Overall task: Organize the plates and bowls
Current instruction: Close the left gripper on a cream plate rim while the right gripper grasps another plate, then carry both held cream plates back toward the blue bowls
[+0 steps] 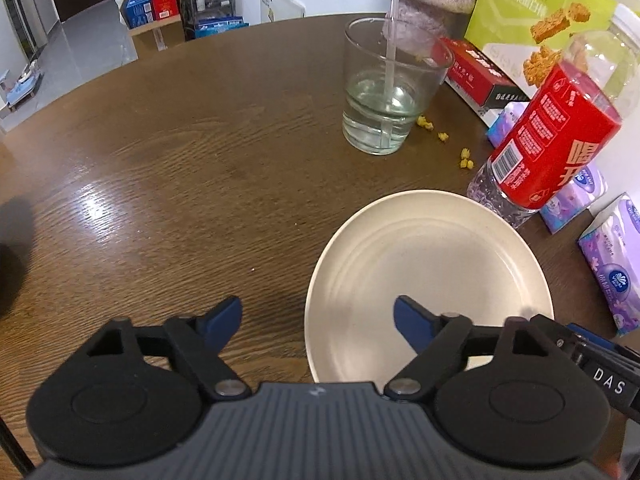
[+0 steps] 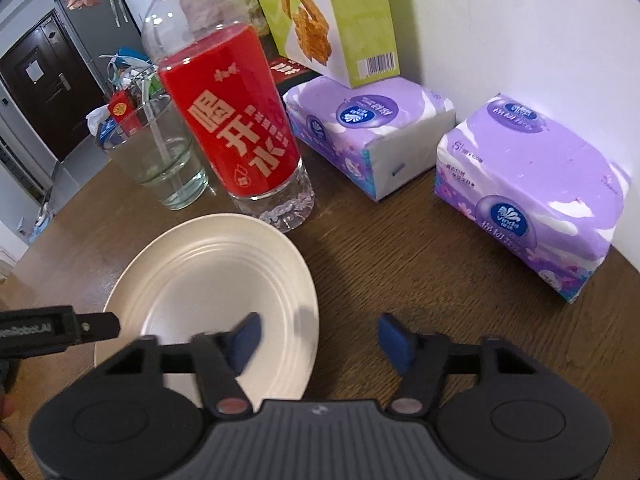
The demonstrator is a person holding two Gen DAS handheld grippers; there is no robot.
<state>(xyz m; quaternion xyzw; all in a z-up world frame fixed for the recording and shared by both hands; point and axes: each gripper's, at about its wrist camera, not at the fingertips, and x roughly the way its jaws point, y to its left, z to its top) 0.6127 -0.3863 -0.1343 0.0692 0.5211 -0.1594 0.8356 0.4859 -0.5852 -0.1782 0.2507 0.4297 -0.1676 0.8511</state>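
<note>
A cream plate (image 1: 432,272) (image 2: 208,280) lies flat on the brown wooden table (image 1: 180,160). My left gripper (image 1: 318,316) stands open astride the plate's left rim, its right finger over the plate and its left finger over bare wood. My right gripper (image 2: 320,326) is open astride the plate's right rim, with its left finger above the plate and its right finger above the table. Neither pair of pads presses on the rim. Part of the left gripper's body (image 2: 60,328) shows at the left edge of the right wrist view.
A red-labelled water bottle (image 1: 548,140) (image 2: 232,128) stands just beyond the plate, with a glass of water and a straw (image 1: 384,92) (image 2: 160,160) behind it. Two purple tissue packs (image 2: 368,132) (image 2: 532,188) and a green snack box (image 2: 332,12) line the wall. Yellow crumbs (image 1: 466,159) lie nearby.
</note>
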